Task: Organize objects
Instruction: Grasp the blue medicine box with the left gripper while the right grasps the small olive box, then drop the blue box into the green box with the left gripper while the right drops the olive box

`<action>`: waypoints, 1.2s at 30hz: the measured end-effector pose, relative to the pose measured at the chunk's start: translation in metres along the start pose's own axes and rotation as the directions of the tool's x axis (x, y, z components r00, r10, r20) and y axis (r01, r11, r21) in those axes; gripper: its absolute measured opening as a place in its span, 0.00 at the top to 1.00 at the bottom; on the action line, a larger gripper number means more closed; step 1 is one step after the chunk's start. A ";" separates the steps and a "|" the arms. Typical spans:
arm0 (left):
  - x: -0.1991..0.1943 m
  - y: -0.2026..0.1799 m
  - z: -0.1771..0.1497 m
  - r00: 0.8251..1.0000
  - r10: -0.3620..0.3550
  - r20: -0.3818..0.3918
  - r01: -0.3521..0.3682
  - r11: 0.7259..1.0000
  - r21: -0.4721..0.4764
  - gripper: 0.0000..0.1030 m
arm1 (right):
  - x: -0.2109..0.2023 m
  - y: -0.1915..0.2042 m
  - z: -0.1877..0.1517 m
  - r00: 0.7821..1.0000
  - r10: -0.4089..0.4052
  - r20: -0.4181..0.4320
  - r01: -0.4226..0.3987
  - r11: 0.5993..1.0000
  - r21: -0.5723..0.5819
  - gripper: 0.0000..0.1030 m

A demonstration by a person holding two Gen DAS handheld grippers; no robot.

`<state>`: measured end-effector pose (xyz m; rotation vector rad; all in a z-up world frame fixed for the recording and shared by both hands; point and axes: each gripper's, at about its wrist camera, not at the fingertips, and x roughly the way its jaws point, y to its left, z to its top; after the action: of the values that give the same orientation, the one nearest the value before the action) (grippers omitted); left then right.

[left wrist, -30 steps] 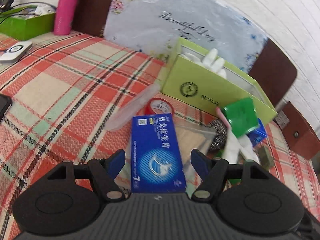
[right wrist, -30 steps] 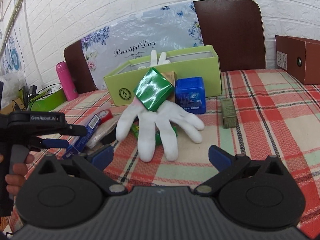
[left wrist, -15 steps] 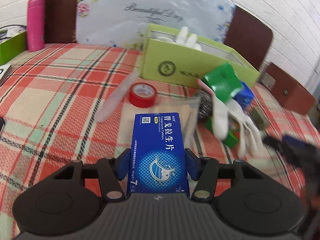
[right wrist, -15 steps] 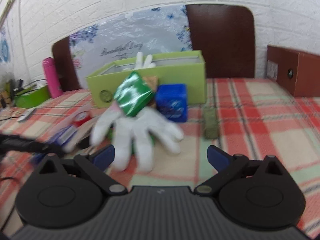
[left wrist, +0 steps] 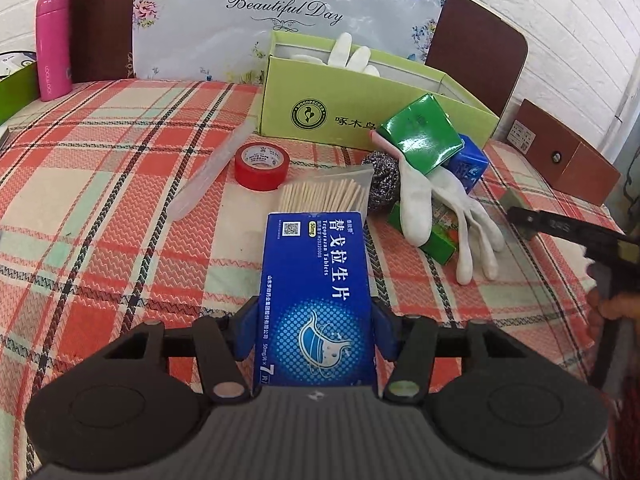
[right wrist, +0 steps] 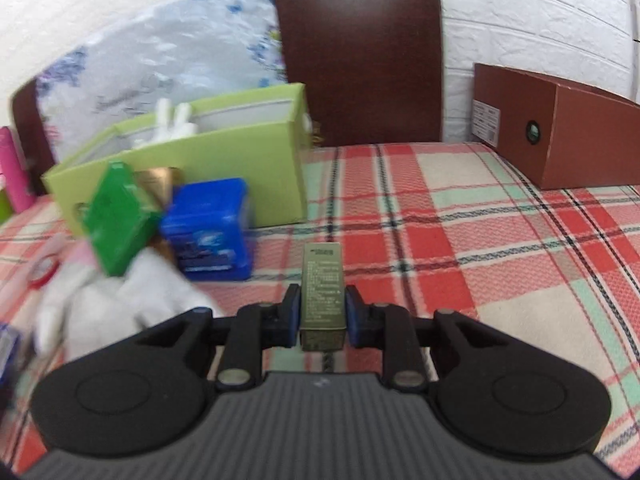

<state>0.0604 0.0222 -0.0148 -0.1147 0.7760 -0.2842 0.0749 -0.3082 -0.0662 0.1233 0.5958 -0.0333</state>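
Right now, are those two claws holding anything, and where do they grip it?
Yes. The left claw clamps the blue tablet box by its long sides near the close end. The right claw, just closed, pinches the small olive box by its sides.

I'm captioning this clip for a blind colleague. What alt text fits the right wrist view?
The right gripper, its jaws just closed, clamps a small olive-green box above a red plaid tablecloth. To the left, blurred, lie a white glove, a blue box and a green packet before an open light-green box.
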 end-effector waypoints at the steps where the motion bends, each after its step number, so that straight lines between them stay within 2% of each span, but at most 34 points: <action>1: 0.000 -0.001 0.000 1.000 0.004 0.001 -0.004 1.000 0.006 0.43 | -0.008 0.003 -0.004 1.000 0.019 0.003 -0.019 1.000 -0.011 0.78; 6: 0.000 -0.003 -0.001 1.000 0.014 0.003 -0.014 1.000 0.018 0.43 | -0.055 0.024 -0.030 0.988 0.150 -0.021 -0.151 0.988 -0.039 0.78; 10: -0.003 -0.005 -0.004 1.000 0.011 0.002 -0.011 0.999 0.034 0.43 | -0.077 0.040 -0.048 0.977 0.206 -0.057 -0.209 0.976 -0.056 0.78; 12: -0.008 -0.008 -0.008 1.000 -0.018 -0.007 0.019 0.998 0.065 0.43 | -0.084 0.050 -0.055 0.972 0.225 -0.075 -0.230 0.970 -0.076 0.78; 13: -0.011 -0.008 -0.010 0.998 -0.056 -0.014 0.057 0.996 0.075 0.43 | -0.086 0.054 -0.057 0.970 0.230 -0.079 -0.237 0.968 -0.087 0.78; 15: -0.018 -0.013 -0.016 0.993 -0.114 -0.040 0.118 0.988 0.104 0.43 | -0.088 0.062 -0.061 0.967 0.240 -0.086 -0.249 0.963 -0.104 0.78; 17: -0.021 -0.021 -0.019 0.994 -0.097 -0.046 0.102 0.984 0.145 0.43 | -0.088 0.066 -0.064 0.964 0.248 -0.098 -0.258 0.960 -0.108 0.78; 20: -0.016 -0.029 -0.019 0.999 -0.034 -0.019 0.037 0.983 0.180 0.40 | -0.089 0.068 -0.066 0.966 0.240 -0.097 -0.250 0.962 -0.109 0.77; 24: -0.010 -0.029 -0.014 0.997 -0.065 -0.037 0.070 0.984 0.161 0.42 | -0.092 0.067 -0.067 0.967 0.237 -0.095 -0.247 0.961 -0.120 0.77; 31: -0.008 -0.036 -0.021 0.999 -0.043 -0.023 0.047 0.975 0.215 0.40 | -0.087 0.068 -0.070 0.967 0.232 -0.104 -0.244 0.962 -0.120 0.74; 33: -0.007 -0.038 -0.021 0.999 -0.043 -0.018 0.046 0.972 0.229 0.42 | -0.085 0.070 -0.070 0.967 0.234 -0.100 -0.245 0.962 -0.120 0.74; 36: -0.009 -0.036 -0.018 0.998 -0.064 -0.018 0.066 0.974 0.215 0.43 | -0.085 0.070 -0.070 0.969 0.228 -0.089 -0.238 0.964 -0.117 0.78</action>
<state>0.0339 -0.0098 -0.0142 0.0665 0.7481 -0.4297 -0.0297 -0.2302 -0.0688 0.0706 0.6536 0.2388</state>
